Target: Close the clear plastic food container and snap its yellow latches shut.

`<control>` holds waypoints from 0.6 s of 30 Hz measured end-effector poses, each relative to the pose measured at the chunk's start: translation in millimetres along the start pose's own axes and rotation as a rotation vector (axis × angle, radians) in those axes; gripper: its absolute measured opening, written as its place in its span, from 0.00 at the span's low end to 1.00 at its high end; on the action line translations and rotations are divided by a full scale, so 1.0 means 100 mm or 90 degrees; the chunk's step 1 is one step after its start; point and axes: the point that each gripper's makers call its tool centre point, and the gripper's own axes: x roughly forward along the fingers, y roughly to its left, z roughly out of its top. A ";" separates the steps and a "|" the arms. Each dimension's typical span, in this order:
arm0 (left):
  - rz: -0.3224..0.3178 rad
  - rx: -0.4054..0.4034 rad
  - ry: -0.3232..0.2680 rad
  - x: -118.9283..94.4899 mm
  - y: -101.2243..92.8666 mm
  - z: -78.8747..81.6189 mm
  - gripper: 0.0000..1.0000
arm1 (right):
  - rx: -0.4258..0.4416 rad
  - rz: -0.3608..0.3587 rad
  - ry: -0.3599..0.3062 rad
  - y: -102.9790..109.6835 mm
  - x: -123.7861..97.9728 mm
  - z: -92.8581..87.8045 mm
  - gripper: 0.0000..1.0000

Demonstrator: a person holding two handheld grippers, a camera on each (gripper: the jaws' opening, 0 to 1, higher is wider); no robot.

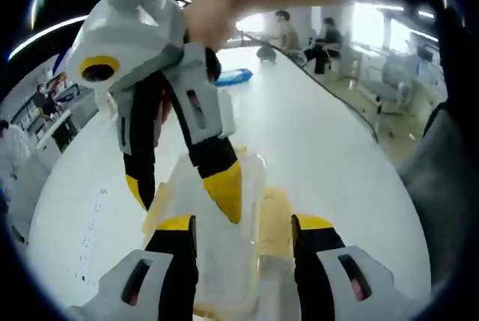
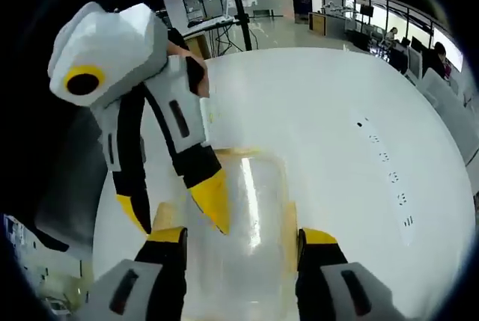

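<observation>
Right now the clear box (image 1: pixel 224 239) is lying on the white worktop (image 1: pixel 322 149) between both open, empty tongs, left (image 1: pixel 243 230) and right (image 2: pixel 243 237), looking light, thin and slippery, so pressing its yellow latches (image 1: pixel 274 224) seems best.

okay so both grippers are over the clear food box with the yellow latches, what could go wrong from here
The left gripper and right gripper both hang open, facing each other over the same container. Their tips sit close together and could knock into each other. The container rests loose on the smooth white table, so a one-sided push on a yellow latch might slide or tip it instead of snapping it.
</observation>
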 end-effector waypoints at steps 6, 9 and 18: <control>0.081 0.105 0.049 0.01 0.09 -0.06 0.39 | 0.000 0.036 0.044 0.05 0.04 -0.01 0.59; 0.063 0.122 0.056 0.05 0.01 -0.06 0.39 | -0.006 0.045 0.067 0.06 0.05 0.00 0.59; 0.079 0.126 0.057 0.03 0.03 -0.07 0.35 | 0.007 0.071 0.136 0.06 0.07 -0.02 0.55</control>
